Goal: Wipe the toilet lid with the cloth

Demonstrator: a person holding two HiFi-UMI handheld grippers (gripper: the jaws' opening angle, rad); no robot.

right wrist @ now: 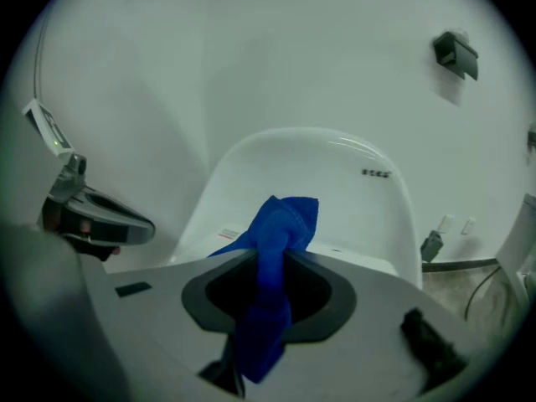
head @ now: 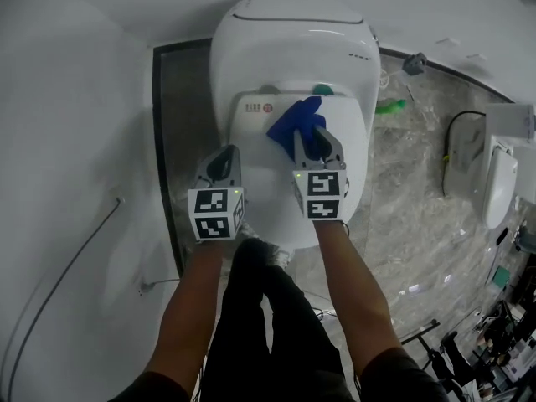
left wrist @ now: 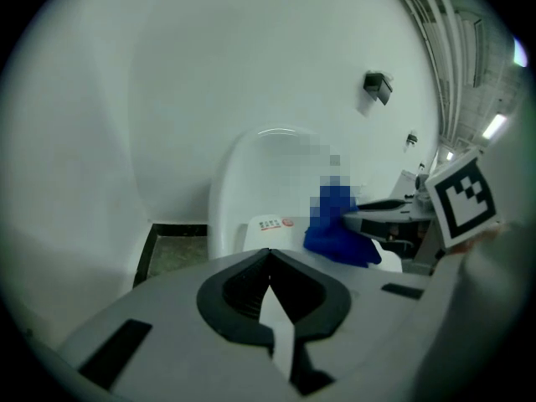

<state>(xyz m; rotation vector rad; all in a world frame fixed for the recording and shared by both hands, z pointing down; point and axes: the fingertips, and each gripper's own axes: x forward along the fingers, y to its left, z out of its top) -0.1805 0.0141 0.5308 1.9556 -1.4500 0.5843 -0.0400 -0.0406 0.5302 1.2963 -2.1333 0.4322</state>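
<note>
Though two tools, one cloth, one lid.

Toilet: directly ahead of you, backed against the wall.
Toilet lid: in front of the toilet's rear housing.
Cloth: between the jaws of your right hand-held gripper, over the lid's rear half.
Left hand-held gripper: left of the right one, over the lid's left edge.
Floor: right of the toilet.

Dim, even indoor light; fisheye-warped, dark-cornered gripper views; soft focus up close.
</note>
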